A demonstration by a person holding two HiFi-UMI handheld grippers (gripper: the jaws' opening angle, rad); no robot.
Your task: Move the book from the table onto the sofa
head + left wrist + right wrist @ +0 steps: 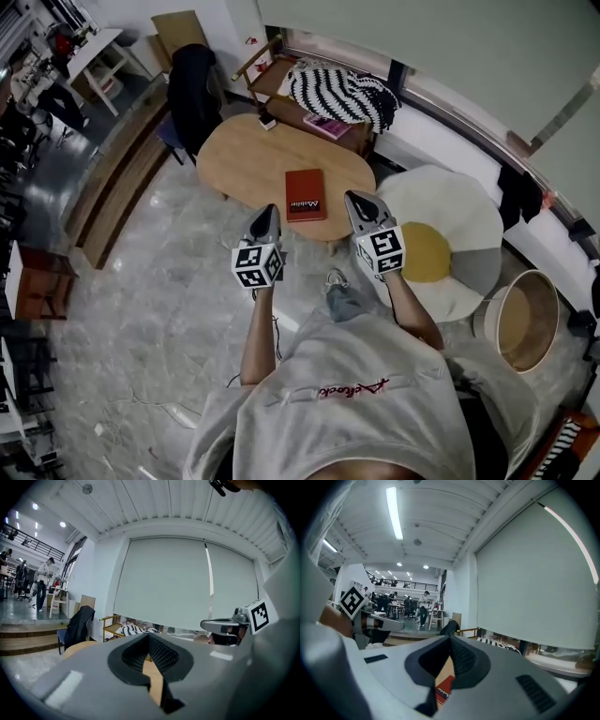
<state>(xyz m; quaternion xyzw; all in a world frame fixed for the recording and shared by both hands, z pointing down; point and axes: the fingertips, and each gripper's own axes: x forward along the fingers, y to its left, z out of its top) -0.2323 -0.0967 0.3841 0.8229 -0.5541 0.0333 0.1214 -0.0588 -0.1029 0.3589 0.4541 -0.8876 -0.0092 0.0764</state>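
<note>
A red book (306, 194) lies flat near the front edge of the oval wooden table (244, 155). My left gripper (268, 216) hovers just short of the table's front edge, left of the book, jaws shut and empty. My right gripper (359, 203) is level with it, to the right of the book, also shut and empty. In the right gripper view a corner of the red book (443, 692) shows through the gap under the jaws. The left gripper view shows only the wooden table top (154, 679) there. The sofa (323, 103), draped with a black-and-white striped blanket, stands behind the table.
A round white-and-yellow cushion (441, 248) lies on the floor at the right, with a round basket (527, 319) beyond it. A chair with a dark jacket (192, 89) stands at the table's back left. A pink book (327, 127) and a small item (267, 122) lie at the far side.
</note>
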